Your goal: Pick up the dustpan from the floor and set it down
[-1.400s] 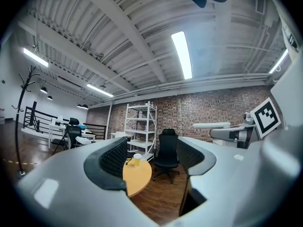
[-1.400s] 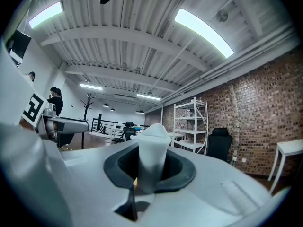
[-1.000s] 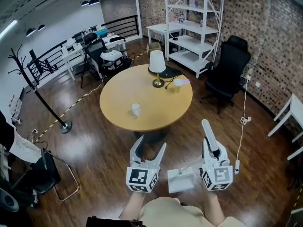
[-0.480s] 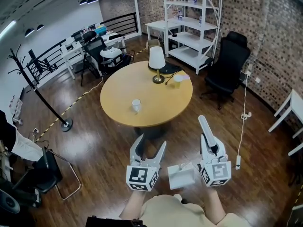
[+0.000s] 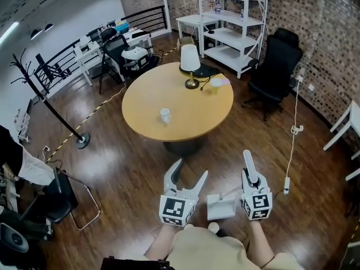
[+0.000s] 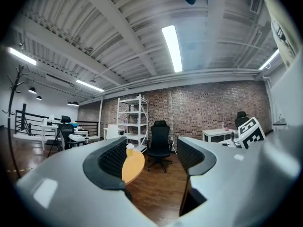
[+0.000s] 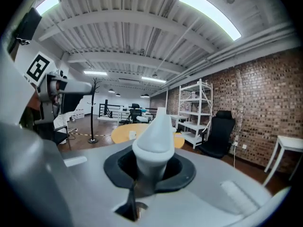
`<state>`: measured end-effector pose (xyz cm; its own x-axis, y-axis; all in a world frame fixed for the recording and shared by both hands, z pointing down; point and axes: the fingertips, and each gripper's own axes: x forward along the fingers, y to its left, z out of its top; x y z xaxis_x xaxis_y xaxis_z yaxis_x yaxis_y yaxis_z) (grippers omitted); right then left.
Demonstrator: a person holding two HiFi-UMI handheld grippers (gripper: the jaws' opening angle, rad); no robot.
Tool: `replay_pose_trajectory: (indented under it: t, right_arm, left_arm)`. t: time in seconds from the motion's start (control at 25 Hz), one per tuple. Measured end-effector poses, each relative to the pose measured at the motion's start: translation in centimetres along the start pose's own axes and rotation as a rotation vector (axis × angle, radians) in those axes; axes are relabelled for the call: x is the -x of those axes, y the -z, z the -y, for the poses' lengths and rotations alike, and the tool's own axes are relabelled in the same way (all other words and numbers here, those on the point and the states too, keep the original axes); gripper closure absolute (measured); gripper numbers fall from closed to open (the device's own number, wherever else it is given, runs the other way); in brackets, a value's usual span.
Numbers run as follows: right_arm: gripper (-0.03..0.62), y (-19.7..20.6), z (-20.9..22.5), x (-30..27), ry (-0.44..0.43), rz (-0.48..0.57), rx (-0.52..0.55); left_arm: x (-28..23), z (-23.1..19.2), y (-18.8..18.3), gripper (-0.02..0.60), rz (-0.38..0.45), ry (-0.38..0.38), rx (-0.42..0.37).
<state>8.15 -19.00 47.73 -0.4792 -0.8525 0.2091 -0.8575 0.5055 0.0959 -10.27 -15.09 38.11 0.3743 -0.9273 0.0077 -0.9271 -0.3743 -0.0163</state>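
Dustpan [image 5: 221, 209] | off floor, handle clamped between my right gripper [image 5: 251, 183] fingers | left gripper [image 5: 189, 176] wide, empty | set-down pending

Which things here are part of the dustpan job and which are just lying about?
Job: dustpan, its handle clamped in the right gripper; left gripper, open and empty.
Lying about: round table, cup, lamp, black office chair, coat stand, white shelving.

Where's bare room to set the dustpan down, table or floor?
Table: left side and near edge bare, around the lone cup. Far edge crowded: lamp, small items. Floor: open wood between table and coat stand; a cable trails on the right.
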Motion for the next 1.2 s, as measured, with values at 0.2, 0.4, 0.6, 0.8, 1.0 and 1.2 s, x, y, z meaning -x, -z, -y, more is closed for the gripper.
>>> replay_pose_trajectory:
  t: [0.2,0.4,0.6,0.8,1.0,1.2]
  right_arm:
    - [0.557,7.8,2.0,0.9,0.031,-0.126,-0.028]
    - [0.556,14.4,3.8,1.2,0.013,-0.193,-0.061]
    - [0.556,19.8,5.4,1.0,0.006,-0.279,-0.053]
    - [0.556,24.2,8.2,1.4,0.004,-0.347,-0.053]
    - [0.559,25.6,12.0,0.5,0.002,-0.353,-0.063]
    - [0.56,27.0,13.3,-1.1,-0.056,-0.398,-0.043]
  left_arm:
    - [-2.0,2.8,4.2,0.272,-0.091,0.071,-0.005]
    - [-4.4,6.7,9.5,0.272,-0.193,0.169,-0.001]
    - [-6.8,9.8,14.3,0.272,-0.313,0.207,0.027]
    - [-8.3,12.8,17.0,0.27,-0.383,0.244,0.041]
    - [-8.6,14.1,19.2,0.27,-0.436,0.255,0.055]
    - [-9.0,14.5,20.3,0.27,-0.463,0.244,0.057]
